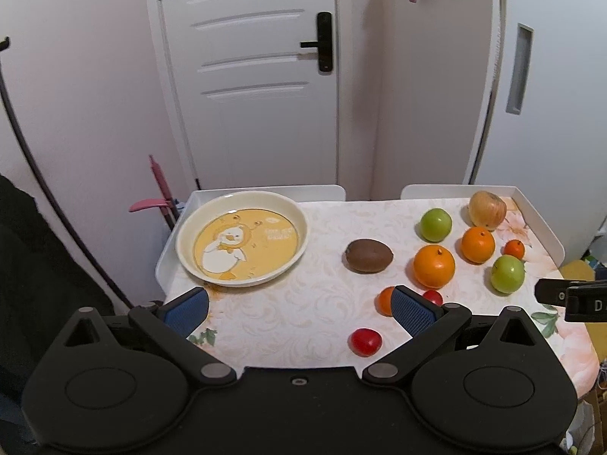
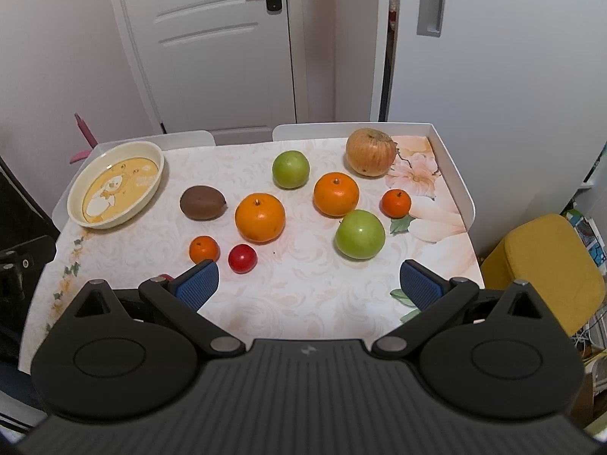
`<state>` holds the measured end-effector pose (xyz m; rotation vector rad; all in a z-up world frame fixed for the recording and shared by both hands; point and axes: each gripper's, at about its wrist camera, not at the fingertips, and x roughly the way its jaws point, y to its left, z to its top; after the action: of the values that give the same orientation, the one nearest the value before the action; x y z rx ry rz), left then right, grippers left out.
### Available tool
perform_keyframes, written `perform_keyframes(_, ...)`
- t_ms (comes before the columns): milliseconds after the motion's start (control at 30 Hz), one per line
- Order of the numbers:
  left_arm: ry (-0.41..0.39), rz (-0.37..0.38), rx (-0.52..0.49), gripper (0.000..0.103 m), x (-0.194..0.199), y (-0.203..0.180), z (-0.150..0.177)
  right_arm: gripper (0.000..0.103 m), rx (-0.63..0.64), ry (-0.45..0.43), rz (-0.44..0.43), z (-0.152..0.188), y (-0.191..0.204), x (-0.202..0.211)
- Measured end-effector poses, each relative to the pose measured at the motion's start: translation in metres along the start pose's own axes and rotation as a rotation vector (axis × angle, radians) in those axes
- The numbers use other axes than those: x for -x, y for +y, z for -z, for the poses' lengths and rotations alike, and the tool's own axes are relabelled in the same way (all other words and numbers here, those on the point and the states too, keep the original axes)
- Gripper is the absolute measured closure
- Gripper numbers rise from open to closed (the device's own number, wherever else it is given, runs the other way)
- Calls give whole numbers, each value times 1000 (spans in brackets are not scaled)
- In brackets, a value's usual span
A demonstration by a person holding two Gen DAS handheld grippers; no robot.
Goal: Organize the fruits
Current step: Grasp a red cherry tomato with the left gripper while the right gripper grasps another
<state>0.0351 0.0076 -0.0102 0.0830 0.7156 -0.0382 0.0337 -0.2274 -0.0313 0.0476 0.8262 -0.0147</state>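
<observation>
The left wrist camera looks forward and down over its own left tongs (image 1: pixel 301 309) from the near left edge of the counter (image 1: pixel 303 314), facing a white door (image 1: pixel 258 76). The right wrist camera looks from the near right edge over the right tongs (image 2: pixel 309 284), set slightly higher. Both views share the yellow plate (image 1: pixel 299 223), the kiwi (image 1: pixel 368 256), the scattered fruit and that door (image 2: pixel 220 45).

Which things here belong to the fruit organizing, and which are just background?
Job: plate; kiwi; oranges; green apples; reddish apple; red tomatoes.

Background: door; yellow stool; pink-handled tool.
</observation>
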Motion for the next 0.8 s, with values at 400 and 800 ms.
perform_keyframes(400, -10, -23, -25, 0, -54, -20, 51, 0, 165, -36, -204, 20, -23, -70)
perform_keyframes(800, -32, 59, -118, 22, -103, -49, 85, 0, 307, -50, -364, 37, -22, -118)
